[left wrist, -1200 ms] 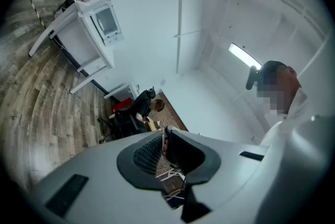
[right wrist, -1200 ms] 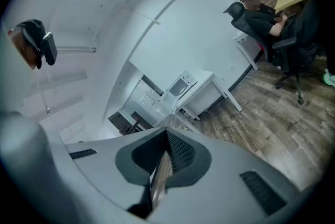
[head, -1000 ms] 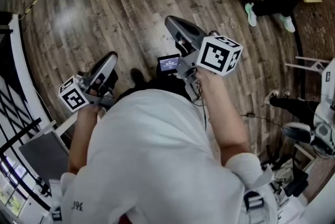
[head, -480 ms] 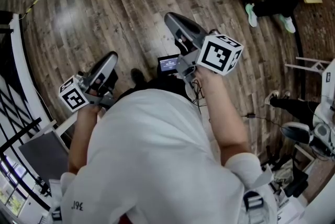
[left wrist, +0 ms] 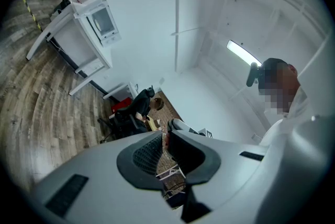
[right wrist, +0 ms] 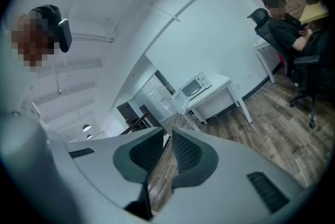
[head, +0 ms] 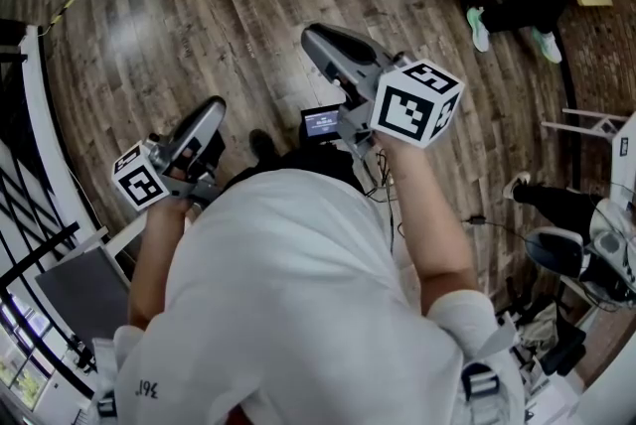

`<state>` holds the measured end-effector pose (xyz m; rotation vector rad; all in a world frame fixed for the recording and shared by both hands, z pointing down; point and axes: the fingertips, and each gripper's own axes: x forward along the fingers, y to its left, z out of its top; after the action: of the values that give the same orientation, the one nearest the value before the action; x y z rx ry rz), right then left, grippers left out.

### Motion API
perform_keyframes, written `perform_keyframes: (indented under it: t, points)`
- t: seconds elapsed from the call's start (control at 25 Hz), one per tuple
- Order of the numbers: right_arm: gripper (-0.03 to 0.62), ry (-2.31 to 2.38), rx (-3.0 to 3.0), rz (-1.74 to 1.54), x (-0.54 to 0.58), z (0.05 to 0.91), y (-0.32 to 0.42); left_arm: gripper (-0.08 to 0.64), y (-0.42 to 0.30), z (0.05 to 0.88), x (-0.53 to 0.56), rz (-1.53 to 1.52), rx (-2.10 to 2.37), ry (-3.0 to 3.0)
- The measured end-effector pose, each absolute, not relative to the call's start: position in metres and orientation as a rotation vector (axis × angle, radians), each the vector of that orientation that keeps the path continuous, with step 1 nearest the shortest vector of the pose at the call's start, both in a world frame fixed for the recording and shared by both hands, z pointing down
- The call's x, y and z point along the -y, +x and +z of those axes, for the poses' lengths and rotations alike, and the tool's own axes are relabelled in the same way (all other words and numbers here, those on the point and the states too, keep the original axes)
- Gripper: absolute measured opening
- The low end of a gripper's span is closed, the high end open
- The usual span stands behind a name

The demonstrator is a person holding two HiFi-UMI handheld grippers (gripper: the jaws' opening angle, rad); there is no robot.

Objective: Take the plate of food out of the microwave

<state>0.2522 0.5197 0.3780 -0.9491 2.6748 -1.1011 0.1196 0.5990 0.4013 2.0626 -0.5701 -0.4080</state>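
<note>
A white microwave [right wrist: 194,85] stands far off on a white table [right wrist: 225,89] in the right gripper view, its door [right wrist: 179,102] swung open. I see no plate of food in any view. In the head view both grippers are held up in front of the person's chest, above the wooden floor. The right gripper [right wrist: 168,133] points toward the microwave; its jaws are opening, with a narrow gap and nothing between them. Over the floor it shows as the right gripper [head: 310,38]. The left gripper [left wrist: 165,135] has its tips together and holds nothing; it sits lower left as the left gripper [head: 212,105].
A person sits in a black office chair [right wrist: 298,34] by a desk at the right, far from the microwave table. A black stair railing [head: 30,175] runs along the left. Gear and cables [head: 581,259] lie at the lower right.
The right gripper has drifted slightly left and up over the floor, and its marker cube has turned a little. The left gripper stays where it was.
</note>
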Motion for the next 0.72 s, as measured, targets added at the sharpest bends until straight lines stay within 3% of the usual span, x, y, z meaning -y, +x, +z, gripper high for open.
perform_keyframes:
  t: [0.72]
  points:
    - [0.031,-0.804,-3.096,-0.726,-0.523,0.351,0.244,0.054,0.116,0.389,-0.603,-0.439,0.611,2.098]
